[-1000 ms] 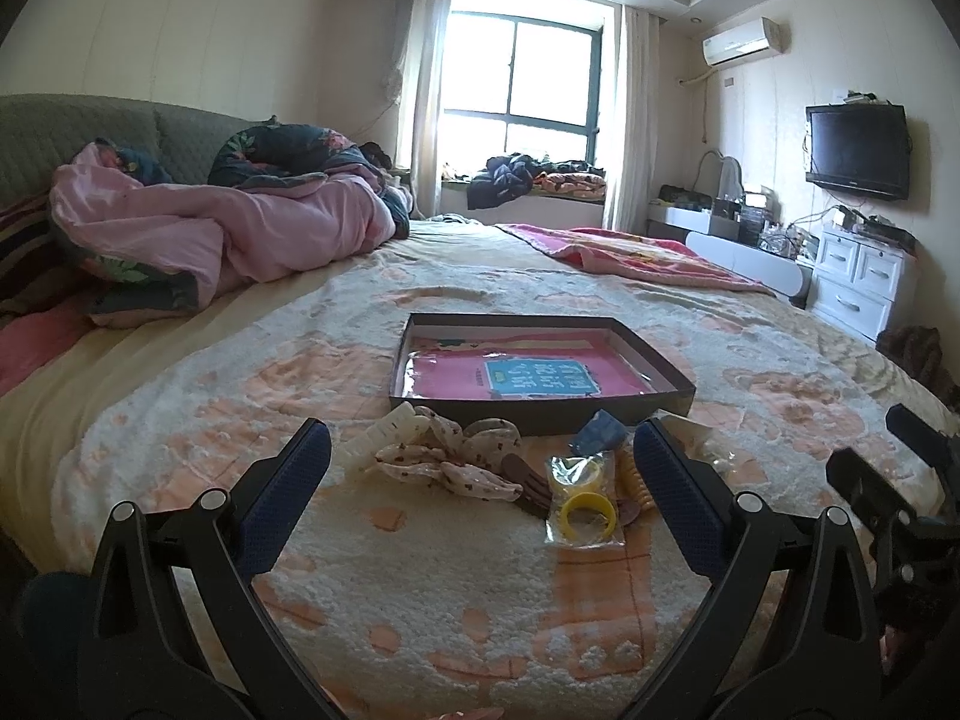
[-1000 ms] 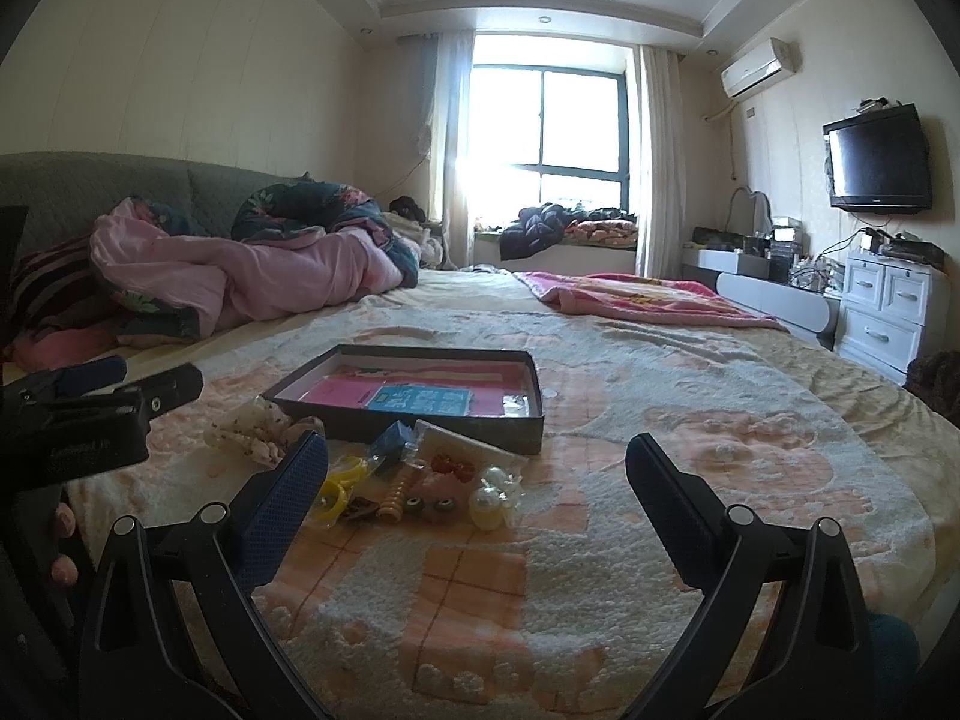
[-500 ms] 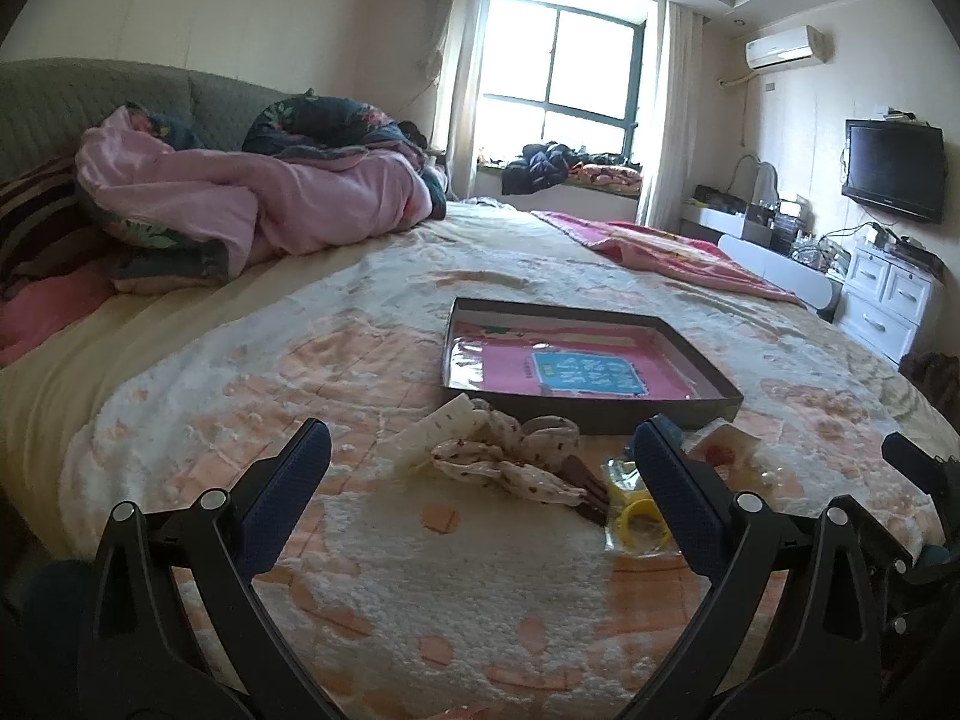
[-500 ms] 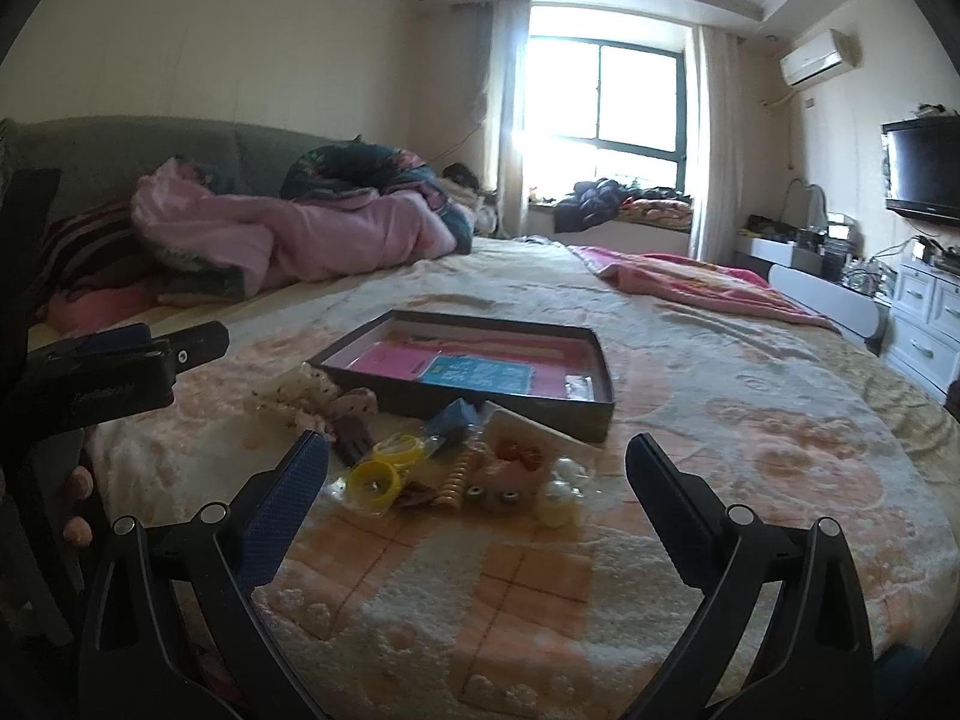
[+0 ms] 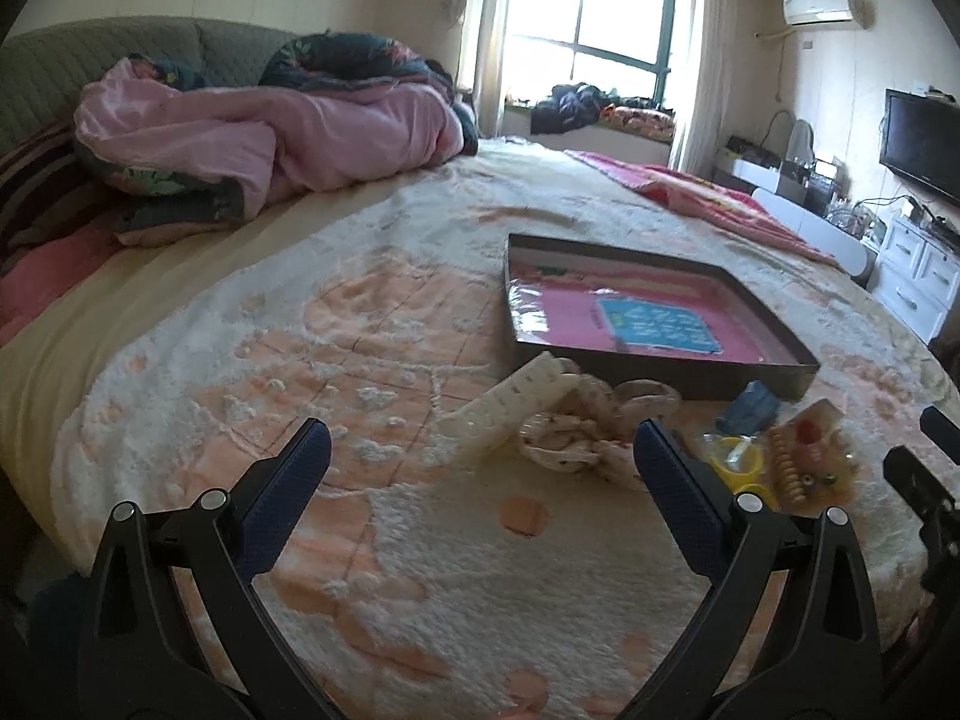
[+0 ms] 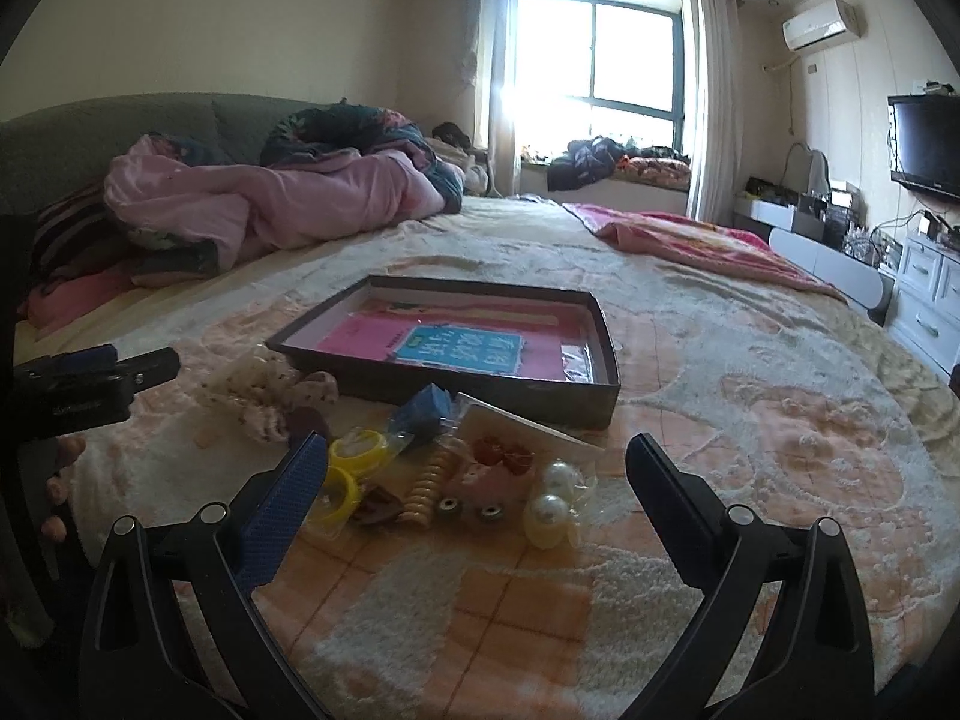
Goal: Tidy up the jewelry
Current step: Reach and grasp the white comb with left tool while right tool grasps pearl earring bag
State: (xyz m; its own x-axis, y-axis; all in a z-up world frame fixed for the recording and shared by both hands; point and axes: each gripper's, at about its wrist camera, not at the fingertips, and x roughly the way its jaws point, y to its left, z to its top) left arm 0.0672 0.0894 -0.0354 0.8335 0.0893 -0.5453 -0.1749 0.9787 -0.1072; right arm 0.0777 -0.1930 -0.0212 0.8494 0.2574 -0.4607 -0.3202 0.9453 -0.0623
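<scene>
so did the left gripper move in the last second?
Yes. The left gripper has swung left and closer to the bed: the tray, centred between its fingers a second ago, now sits right of centre and looks larger.

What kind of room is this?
A bedroom, most likely: a big bed with a rumpled pink quilt, a wall TV, and white drawers beneath it.

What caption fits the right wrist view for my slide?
Open right hand-held gripper hovers over bagged jewelry before a shallow box on a bed.
</scene>
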